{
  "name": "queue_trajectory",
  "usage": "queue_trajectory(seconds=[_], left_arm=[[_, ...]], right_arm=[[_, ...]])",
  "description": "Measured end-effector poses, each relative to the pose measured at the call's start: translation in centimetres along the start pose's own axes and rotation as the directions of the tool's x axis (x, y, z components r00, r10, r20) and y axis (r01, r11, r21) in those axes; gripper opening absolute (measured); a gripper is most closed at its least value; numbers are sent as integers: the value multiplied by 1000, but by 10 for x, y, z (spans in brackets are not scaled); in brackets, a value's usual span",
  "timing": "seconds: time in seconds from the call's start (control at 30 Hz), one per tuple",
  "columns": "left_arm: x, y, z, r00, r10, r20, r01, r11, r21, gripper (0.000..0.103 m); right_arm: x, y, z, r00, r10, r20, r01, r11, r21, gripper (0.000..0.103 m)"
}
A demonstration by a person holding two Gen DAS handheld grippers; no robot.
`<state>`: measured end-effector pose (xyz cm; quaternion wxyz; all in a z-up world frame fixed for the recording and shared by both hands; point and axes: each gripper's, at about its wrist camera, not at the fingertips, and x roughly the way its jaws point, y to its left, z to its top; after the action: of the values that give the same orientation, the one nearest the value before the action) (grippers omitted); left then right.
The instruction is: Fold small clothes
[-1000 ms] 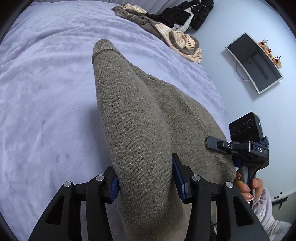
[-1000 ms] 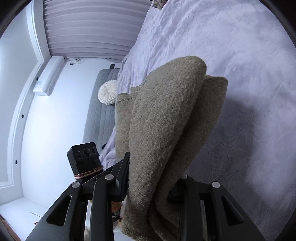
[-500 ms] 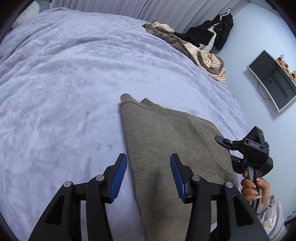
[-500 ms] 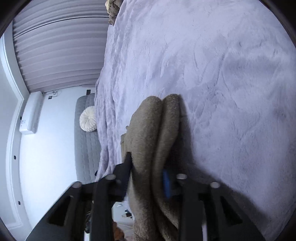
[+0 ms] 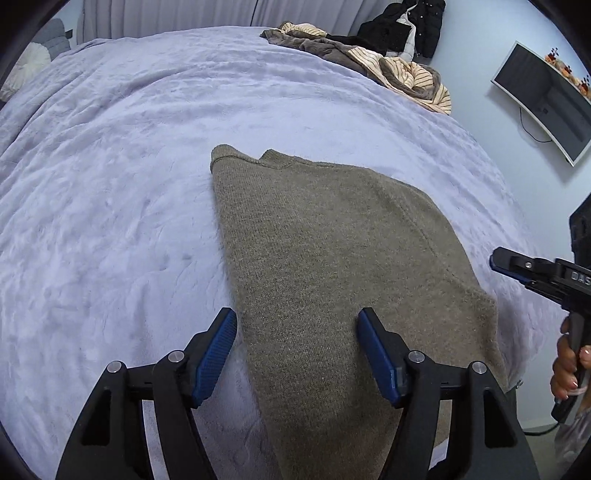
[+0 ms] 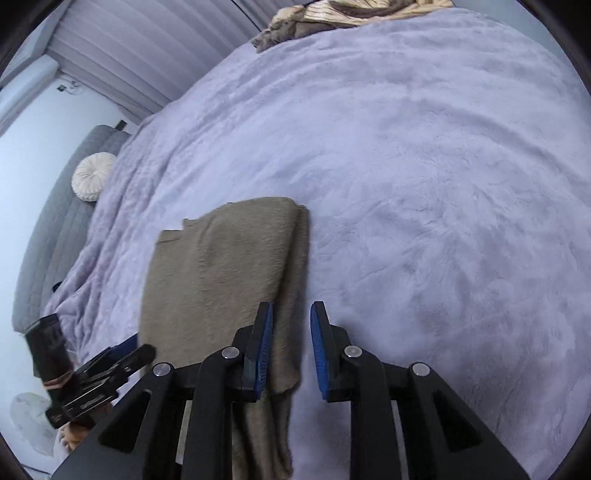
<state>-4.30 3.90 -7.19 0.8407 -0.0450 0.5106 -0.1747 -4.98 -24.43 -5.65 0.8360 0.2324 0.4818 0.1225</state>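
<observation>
An olive-brown knit sweater (image 5: 332,266) lies folded flat on the lilac bedspread (image 5: 110,184), near the bed's front edge. My left gripper (image 5: 295,354) is open and empty, hovering above the sweater's near left part. My right gripper (image 6: 291,347) is open and empty above the sweater's (image 6: 221,266) right folded edge, and it shows at the right of the left wrist view (image 5: 532,269). The left gripper shows at the lower left of the right wrist view (image 6: 122,354).
A heap of striped and brown clothes (image 5: 369,62) lies at the bed's far right corner, with a black jacket (image 5: 406,26) hanging behind. A monitor (image 5: 546,99) is on the right wall. A grey headboard and round white cushion (image 6: 92,177) are at the left.
Both grippers held the sweater lifted a second ago. They lowered it onto the bed, opened and let go, then drew back a little.
</observation>
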Motion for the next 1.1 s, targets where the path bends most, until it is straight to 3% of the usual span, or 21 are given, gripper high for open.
queue_trajectory(seconds=[0.13, 0.23, 0.3, 0.37, 0.47, 0.8, 0.9, 0.97, 1.0, 1.1], left_arm=[[2, -3, -4, 1000, 14, -1, -14, 1000, 5, 68], [4, -3, -8, 1000, 8, -2, -8, 1000, -11, 69], [4, -3, -9, 1000, -3, -5, 3, 1000, -22, 71], [3, -3, -11, 1000, 2, -4, -2, 1000, -25, 71], [1, -7, -12, 1000, 10, 1, -10, 1000, -9, 71], [-10, -16, -16, 997, 73, 5, -73, 997, 15, 71], [-16, -18, -16, 994, 112, 13, -112, 994, 12, 72], [-21, -20, -16, 991, 131, 17, -131, 991, 0, 98], [-23, -20, -17, 989, 143, 27, -143, 990, -9, 103], [-30, -25, -19, 986, 158, 46, -158, 987, -12, 103]], right_arm=[[-7, 58, -24, 998, 57, -1, -57, 990, -133, 23], [28, 57, -42, 996, -68, -65, 54, 981, -188, 23], [52, 31, -52, 982, -162, -102, 144, 976, -165, 22], [56, 8, -55, 989, -102, -108, 98, 994, -43, 34], [46, -9, -58, 994, -18, -110, 26, 997, 69, 39], [6, 27, -57, 993, -111, -43, 111, 994, -2, 42], [2, 38, -53, 989, -137, -51, 137, 991, -16, 56], [2, 46, -52, 987, -154, -54, 153, 988, -30, 63], [1, 48, -51, 985, -164, -54, 162, 986, -39, 66], [2, 60, -52, 978, -200, -51, 196, 978, -68, 80]])
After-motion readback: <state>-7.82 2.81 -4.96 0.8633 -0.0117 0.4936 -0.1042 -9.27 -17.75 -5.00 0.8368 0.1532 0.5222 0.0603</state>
